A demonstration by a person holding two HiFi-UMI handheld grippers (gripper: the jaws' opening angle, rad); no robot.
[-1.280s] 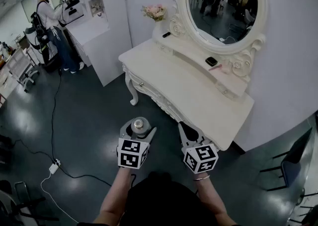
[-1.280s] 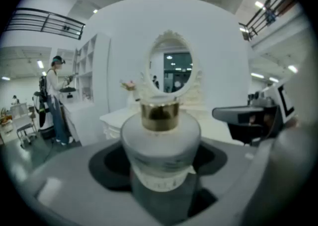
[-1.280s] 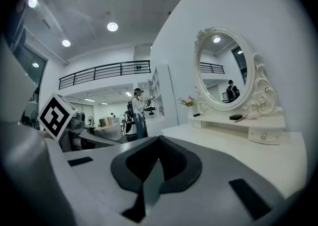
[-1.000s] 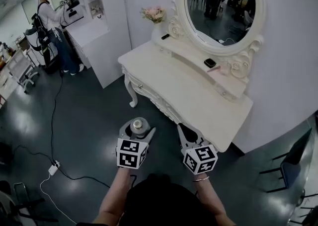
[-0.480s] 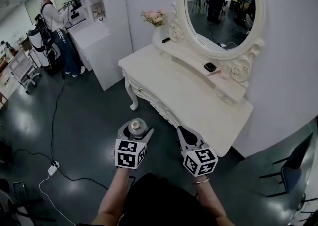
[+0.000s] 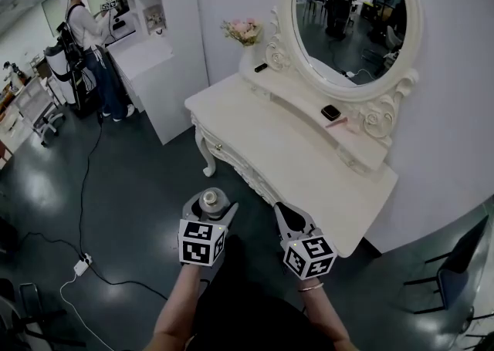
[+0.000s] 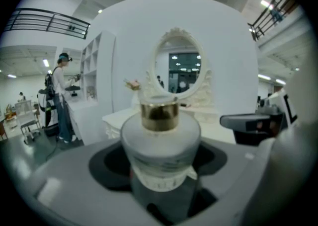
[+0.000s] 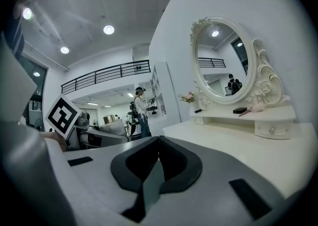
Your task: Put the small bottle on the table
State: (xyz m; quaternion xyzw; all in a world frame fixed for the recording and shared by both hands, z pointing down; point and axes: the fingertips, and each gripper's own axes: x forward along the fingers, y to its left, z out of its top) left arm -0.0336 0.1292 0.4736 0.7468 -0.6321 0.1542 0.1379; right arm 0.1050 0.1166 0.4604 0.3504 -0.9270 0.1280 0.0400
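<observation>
Ahead, white dressing table (image 6: 297, 149) (oval mirror (image 6: 351, 14) above); left claw (image 6: 210, 204) grips small bottle (image 7: 160, 143), right claw (image 6: 280, 210) closed.

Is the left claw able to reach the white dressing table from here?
Probably yes: the left claw, holding the small bottle, hangs just short of the dressing table, and nothing stands between.

- A white dressing table (image 6: 301, 156) is set against the white wall (image 6: 463, 126) on the far right.
- An oval mirror (image 6: 351, 18) is mounted above it.
- A dark, glossy floor (image 6: 131, 187) is seen below.
- White shelving (image 6: 174, 83) is placed far left.
</observation>
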